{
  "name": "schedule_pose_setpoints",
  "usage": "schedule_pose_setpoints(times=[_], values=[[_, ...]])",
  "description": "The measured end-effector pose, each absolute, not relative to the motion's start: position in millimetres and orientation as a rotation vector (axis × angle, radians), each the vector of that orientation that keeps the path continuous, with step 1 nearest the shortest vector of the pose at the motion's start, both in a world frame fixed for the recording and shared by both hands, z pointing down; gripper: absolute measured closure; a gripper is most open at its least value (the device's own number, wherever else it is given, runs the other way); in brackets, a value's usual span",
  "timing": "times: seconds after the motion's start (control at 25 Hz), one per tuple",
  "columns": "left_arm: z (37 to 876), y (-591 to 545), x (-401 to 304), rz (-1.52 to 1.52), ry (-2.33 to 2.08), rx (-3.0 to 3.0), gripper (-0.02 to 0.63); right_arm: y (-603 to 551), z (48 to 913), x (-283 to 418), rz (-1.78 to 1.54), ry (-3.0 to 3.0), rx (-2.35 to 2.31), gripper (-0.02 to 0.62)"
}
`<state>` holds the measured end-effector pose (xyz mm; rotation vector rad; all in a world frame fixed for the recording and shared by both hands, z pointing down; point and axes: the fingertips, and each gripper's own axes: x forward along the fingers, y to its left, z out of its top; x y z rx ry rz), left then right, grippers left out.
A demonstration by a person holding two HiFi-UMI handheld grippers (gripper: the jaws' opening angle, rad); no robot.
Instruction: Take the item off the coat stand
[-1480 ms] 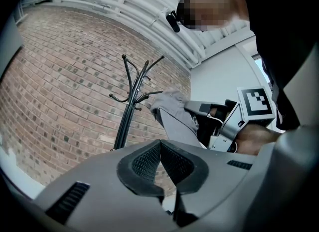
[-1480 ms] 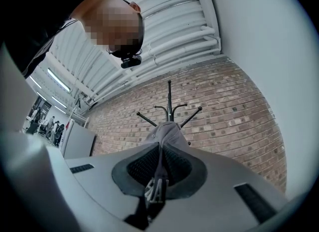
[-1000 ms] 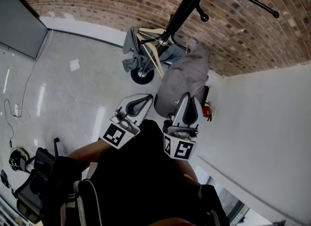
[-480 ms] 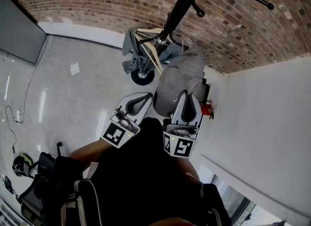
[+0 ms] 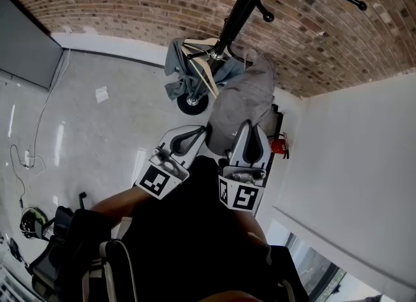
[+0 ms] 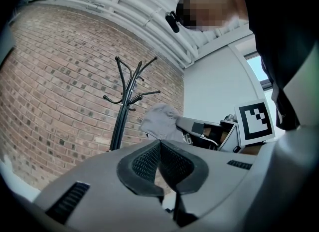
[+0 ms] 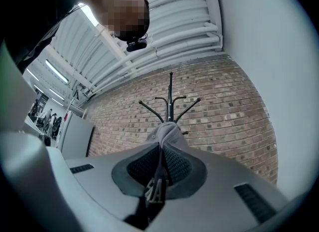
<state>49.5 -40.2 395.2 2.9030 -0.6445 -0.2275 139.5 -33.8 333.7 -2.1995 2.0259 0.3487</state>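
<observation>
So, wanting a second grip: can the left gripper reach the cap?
Probably yes: the cap in the right gripper is beside the left gripper, nothing between them, though the left jaws are shut.

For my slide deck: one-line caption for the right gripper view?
Right gripper clamps a grey fabric cap before the black metal coat stand and red brick wall.

The head view's top edge crops the coat stand (image 5: 240, 8).

We list: our left gripper (image 6: 159, 145), black ribbed pads (image 6: 147, 163) pressed together, nothing between them; black metal coat stand (image 6: 122, 107) before red brick wall (image 6: 60, 76); grey fabric cap (image 6: 160, 121) at the right gripper (image 6: 185, 124) tip, beside the stand.
</observation>
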Motion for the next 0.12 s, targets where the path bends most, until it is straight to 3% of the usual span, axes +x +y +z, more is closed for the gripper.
schedule_pose_setpoints(times=[0.12], values=[[395.0, -40.6, 51.0, -0.246, -0.643, 2.906, 0.588, -35.0, 331.9, 141.6, 0.366, 2.020, -2.200, 0.558]])
